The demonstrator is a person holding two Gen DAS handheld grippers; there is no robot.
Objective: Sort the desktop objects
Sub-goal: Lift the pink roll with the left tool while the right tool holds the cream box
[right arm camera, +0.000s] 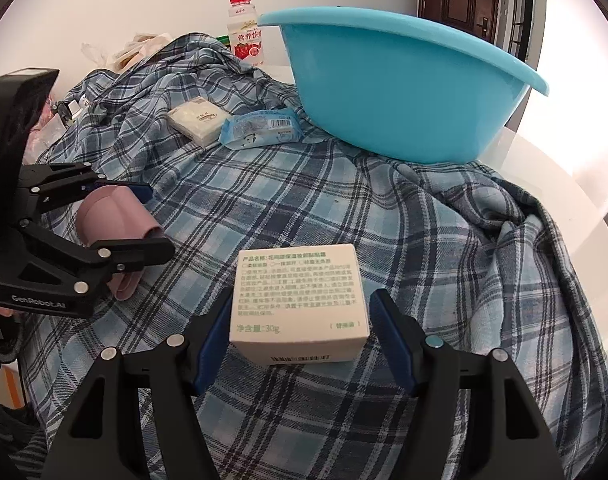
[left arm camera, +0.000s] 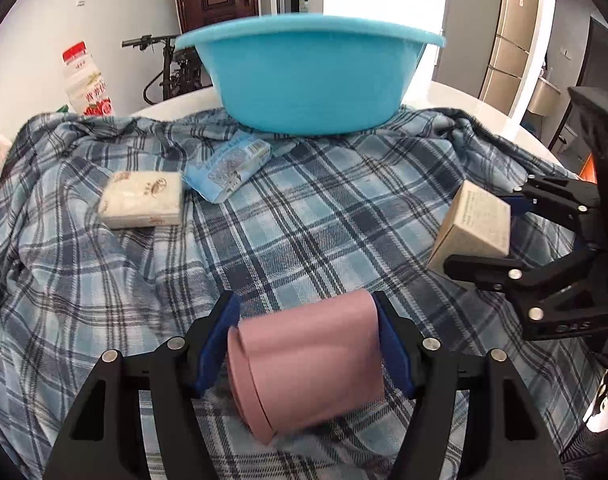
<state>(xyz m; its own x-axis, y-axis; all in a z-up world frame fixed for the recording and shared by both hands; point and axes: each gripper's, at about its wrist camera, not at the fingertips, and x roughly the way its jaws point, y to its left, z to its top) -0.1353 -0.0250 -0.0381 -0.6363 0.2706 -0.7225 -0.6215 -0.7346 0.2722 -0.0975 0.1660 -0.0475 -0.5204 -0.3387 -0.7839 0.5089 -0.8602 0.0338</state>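
**Both grippers loaded: pink cup in the left, printed box in the right**

My left gripper (left arm camera: 309, 344) is pinching a pink cup (left arm camera: 307, 364). The cup lies on its side between my 2 blue pads, which press on its wall from either flank; its rim end points toward the camera and slightly to the left finger. The right wrist view shows the same cup (right arm camera: 112, 216) clear of the plaid cloth (right arm camera: 343, 208), carried between those fingers.

My right gripper (right arm camera: 300, 340) has a beige printed box (right arm camera: 300, 300) between its 2 fingers. The box sits off the cloth, printed face up, barcode edge toward the camera. The left pad meets its side; at the right pad I see a narrow gap, so full contact there I cannot tell. In the left wrist view the box (left arm camera: 471, 226) is clamped between the black finger links.

Ahead of both sets of fingers, well apart from them, stands a blue basin (left arm camera: 307, 80) on the far edge of the cloth. Between my left fingers and the basin, off to the left, lie a white tissue pack (left arm camera: 144, 200) and, just beside it, a light blue wipes packet (left arm camera: 228, 168), whose far corner reaches the basin's foot. Beyond the cloth, left of the basin, stands a red-capped bottle (right arm camera: 246, 28).
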